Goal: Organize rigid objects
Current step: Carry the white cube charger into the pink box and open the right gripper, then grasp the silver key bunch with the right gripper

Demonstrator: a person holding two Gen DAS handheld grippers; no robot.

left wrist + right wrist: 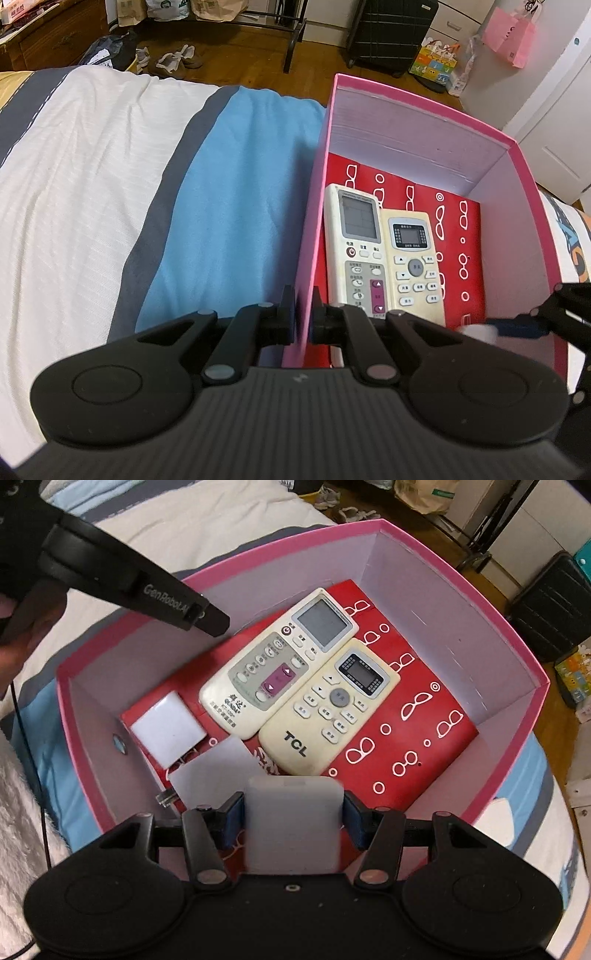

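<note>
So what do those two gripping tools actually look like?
Both are matte black plastic: a ribbed body, two round discs, and hinged linkage bars with silver pins leading to jaws with blue pads. The left gripper carries grey "GenRobot" lettering on its side, and a thin black cable trails nearby.

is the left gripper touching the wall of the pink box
Touching. The left wrist view shows the left gripper shut on the pink box's side wall, one pad pressed on each face with no gap.

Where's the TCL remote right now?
In the right wrist view the TCL remote lies face up inside the pink box, on the red sheet, right beside the other remote, on its right.
</note>
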